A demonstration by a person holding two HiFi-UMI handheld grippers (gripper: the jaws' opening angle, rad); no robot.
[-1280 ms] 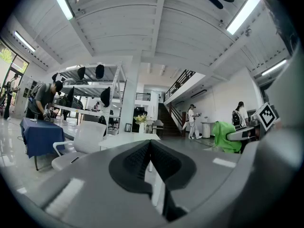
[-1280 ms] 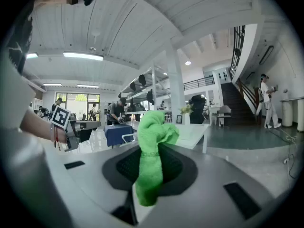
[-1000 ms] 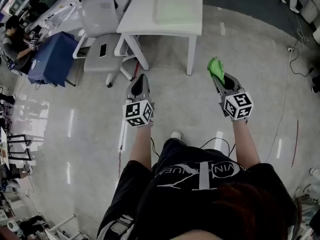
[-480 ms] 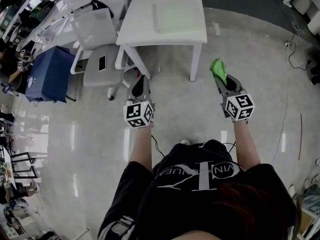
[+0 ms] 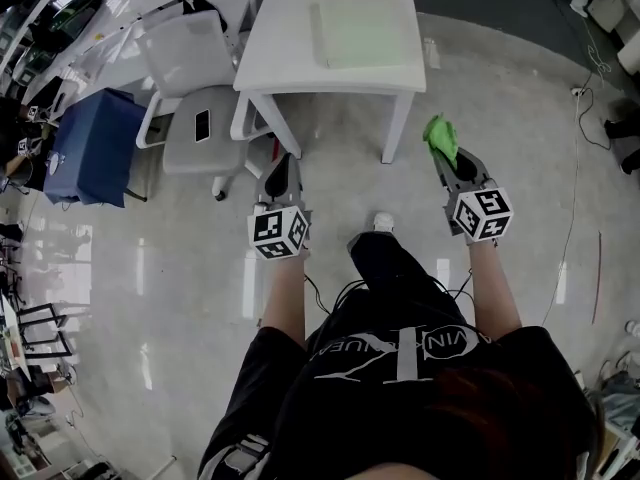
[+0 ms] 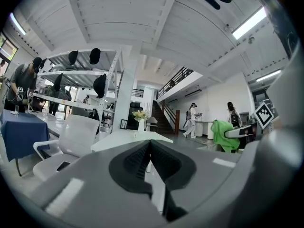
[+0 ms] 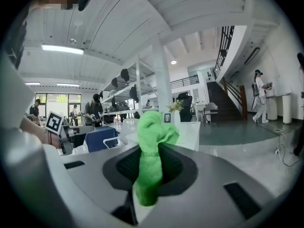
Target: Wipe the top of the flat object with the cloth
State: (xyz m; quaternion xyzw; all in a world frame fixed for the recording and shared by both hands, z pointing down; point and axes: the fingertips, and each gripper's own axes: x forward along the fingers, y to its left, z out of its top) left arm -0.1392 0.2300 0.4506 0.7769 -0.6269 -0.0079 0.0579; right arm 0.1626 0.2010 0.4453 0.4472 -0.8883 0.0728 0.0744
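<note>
Short of the table [image 5: 285, 53], right claw [image 5: 450, 164] pinches the cloth [image 5: 440, 138]; left claw [image 5: 283, 162] clenched empty.

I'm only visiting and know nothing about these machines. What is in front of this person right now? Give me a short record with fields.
Who: a person standing on a pale floor, one gripper in each hand
left gripper: shut, nothing in it
right gripper: shut on the green cloth
white table: ahead of the person, out of both grippers' touch
flat object: pale green, lying on the table top
white chair: left of the table, a phone on its seat
Wiping: not yet begun
</note>
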